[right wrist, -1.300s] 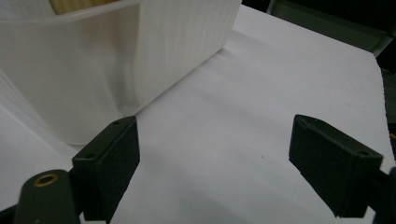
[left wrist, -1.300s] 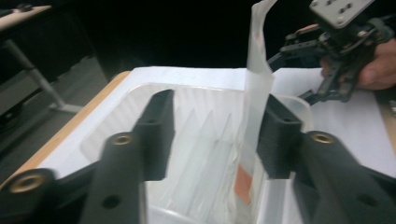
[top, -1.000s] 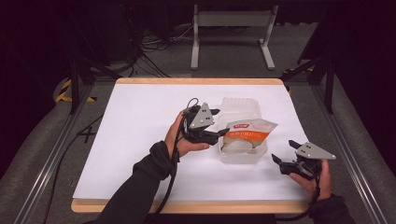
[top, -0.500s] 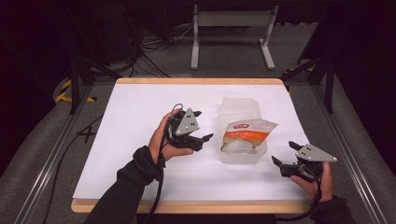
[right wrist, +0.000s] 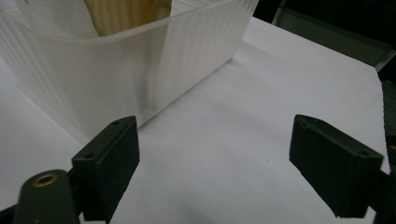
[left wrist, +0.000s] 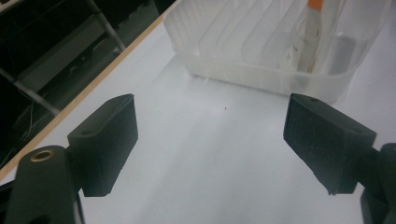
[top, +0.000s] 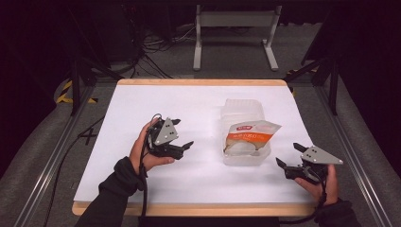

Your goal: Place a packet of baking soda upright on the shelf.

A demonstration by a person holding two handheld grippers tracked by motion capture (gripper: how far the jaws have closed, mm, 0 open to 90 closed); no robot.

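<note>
White table top (top: pixel 142 118) spanning the middle of the high view, wood-edged, with dark floor, rails and cables around it. Toward the right of centre, a translucent ribbed plastic tub (top: pixel 242 111), long axis running away from the person, standing flat on the sheet. Inside it, at the near end, a snack bag (top: pixel 250 135) with an orange band and a red label, lying propped and tilted, its top corner poking past the tub's right rim.

To the left of the tub and well apart from it, left gripper (top: pixel 176 138), held above the sheet with jaws spread wide and nothing between them; in the left gripper view, same spread jaws framing bare white sheet, tub wall (left wrist: pixel 261 77) farther ahead. Near the front right corner, right gripper (top: pixel 289 156), also gaping and empty, just beside the tub's near right corner; in the right gripper view, ribbed wall (right wrist: pixel 140 79) close at the left jaw.

Likely trouble from here: a light, thin-walled tub, probably quick to slide or buckle if nudged or squeezed from one side alone. Bag loosely seated and overhanging, so a knock on the rim could tip it out. With a slick crinkly film, a shallow pinch at the corner could slip. Trailing cable at the left hand (top: pixel 146 151) could drag across the sheet.
</note>
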